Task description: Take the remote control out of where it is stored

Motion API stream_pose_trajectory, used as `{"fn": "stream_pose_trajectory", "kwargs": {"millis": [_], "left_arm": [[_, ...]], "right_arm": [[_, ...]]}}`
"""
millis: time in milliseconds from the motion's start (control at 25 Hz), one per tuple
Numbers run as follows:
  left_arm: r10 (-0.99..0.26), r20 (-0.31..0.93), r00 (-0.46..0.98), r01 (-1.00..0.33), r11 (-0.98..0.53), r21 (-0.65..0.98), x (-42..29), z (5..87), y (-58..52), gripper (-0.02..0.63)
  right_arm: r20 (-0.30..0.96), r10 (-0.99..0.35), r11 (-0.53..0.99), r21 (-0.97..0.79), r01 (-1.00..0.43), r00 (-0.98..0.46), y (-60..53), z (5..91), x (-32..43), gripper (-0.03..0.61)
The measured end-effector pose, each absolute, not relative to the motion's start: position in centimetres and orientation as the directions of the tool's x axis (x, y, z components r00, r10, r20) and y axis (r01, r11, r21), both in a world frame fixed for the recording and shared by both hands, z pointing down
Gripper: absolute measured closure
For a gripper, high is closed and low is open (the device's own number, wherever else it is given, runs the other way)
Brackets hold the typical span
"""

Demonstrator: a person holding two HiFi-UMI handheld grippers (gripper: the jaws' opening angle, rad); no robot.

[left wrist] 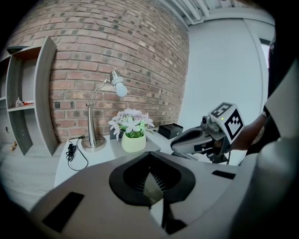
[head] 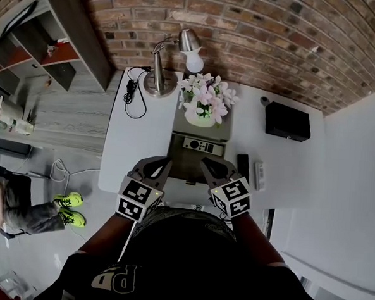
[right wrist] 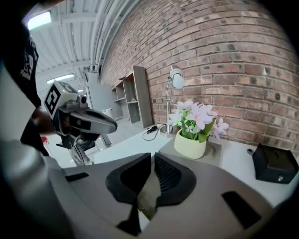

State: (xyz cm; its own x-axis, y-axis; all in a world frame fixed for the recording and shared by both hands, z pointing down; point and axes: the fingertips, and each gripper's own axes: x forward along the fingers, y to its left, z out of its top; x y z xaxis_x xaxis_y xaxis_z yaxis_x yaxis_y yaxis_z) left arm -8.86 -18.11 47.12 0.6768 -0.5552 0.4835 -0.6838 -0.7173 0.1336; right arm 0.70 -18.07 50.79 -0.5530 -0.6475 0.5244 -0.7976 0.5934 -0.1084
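Looking down, I see the remote (head: pixel 198 145) lying in the open drawer (head: pixel 185 164); left gripper (head: pixel 164 164) and right gripper (head: pixel 208 166) hover at its front, jaws closed, empty.

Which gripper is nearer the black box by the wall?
Right. The right gripper sits in front and left of the black box; the left gripper is much farther left.

Black shirt (head: pixel 181 257), grey left gripper (head: pixel 165 164), grey right gripper (head: pixel 207 162), marker cubes (head: pixel 136 199)
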Motion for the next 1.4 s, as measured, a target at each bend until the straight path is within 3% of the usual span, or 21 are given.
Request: {"fn": "stream_pose_trajectory", "kwargs": {"millis": [120, 200, 400, 840, 1400], "left_arm": [[-0.530, 0.547, 0.648, -0.694, -0.706, 0.139, -9.4, 48.7, -17.9, 0.606], [-0.520, 0.574, 0.633, -0.702, -0.697, 0.144, -9.9, 49.4, -17.7, 0.606], [-0.527, 0.586, 0.615, -0.718, -0.682, 0.140, -11.0, 49.9, -17.3, 0.607], [-0.567, 0.590, 0.574, -0.764, -0.630, 0.138, -13.4, 50.0, -17.7, 0.606], [-0.562, 0.578, 0.592, -0.752, -0.643, 0.145, -13.0, 50.3, -18.4, 0.606]], "right_arm": [[0.606, -0.641, 0.593, 0.001, -0.805, -0.471, -19.0, 53.4, 2.2, 0.562], [0.671, -0.622, 0.607, 0.086, -0.790, -0.405, -19.6, 56.0, 3.2, 0.522], [0.804, -0.548, 0.698, 0.289, -0.655, -0.230, -21.3, 62.9, 5.3, 0.450], [0.845, -0.534, 0.752, 0.457, -0.475, -0.033, -23.6, 68.0, 7.2, 0.449], [0.908, -0.404, 0.801, 0.296, -0.521, -0.106, -19.2, 66.7, 3.2, 0.488]]}}
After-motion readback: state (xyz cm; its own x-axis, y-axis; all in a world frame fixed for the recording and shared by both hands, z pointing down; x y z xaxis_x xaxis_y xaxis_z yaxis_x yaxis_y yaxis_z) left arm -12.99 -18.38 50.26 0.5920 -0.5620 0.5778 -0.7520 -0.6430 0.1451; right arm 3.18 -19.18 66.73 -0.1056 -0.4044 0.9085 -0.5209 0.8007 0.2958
